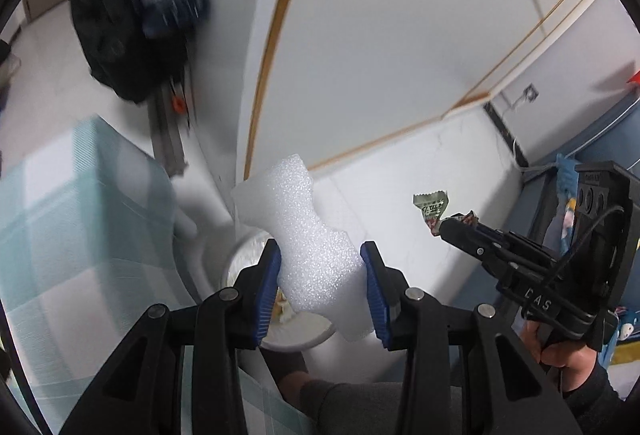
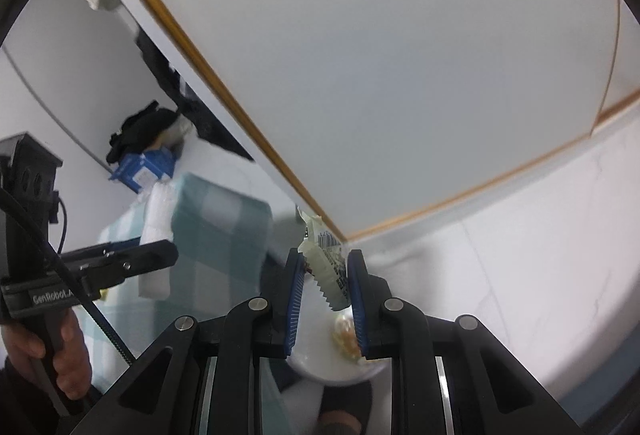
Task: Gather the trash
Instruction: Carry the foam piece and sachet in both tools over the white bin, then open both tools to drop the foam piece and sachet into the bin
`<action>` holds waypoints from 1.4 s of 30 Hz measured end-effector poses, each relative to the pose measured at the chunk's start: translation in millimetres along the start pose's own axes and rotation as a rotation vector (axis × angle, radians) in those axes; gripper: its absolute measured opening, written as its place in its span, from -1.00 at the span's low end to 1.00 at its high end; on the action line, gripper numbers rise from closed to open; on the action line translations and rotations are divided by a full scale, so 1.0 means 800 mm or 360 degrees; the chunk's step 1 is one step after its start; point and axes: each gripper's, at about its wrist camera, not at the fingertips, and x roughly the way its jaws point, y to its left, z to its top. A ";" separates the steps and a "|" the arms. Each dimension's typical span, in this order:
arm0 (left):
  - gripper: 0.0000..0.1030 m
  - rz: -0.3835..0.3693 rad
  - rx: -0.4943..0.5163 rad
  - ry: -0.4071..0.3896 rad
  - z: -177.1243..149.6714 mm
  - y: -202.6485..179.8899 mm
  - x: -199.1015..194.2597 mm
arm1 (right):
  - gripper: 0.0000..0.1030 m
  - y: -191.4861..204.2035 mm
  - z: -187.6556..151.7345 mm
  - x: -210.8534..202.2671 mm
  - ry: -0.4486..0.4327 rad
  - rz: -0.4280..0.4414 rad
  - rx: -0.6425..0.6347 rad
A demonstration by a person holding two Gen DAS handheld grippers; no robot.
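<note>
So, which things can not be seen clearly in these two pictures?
- Bin contents: left wrist view, hidden behind foam piece and left gripper.
- Dark bag: left wrist view, motion-blurred.
- Wrapper print: right wrist view, too small, partly covered by the right gripper.

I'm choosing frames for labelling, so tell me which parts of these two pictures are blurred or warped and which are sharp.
Left wrist view: the white foam block and the left gripper are sharp, the dark bag at upper left is motion-smeared, and the gold-trimmed white panel bows with fisheye distortion. Right wrist view: the crumpled printed wrapper and right gripper are sharp, the teal checked cloth is soft.
</note>
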 end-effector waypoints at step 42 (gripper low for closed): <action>-0.29 0.0025 -0.0411 0.0892 -0.041 0.047 0.206 | -0.55 -0.077 -0.131 0.218 0.0645 0.0150 0.0324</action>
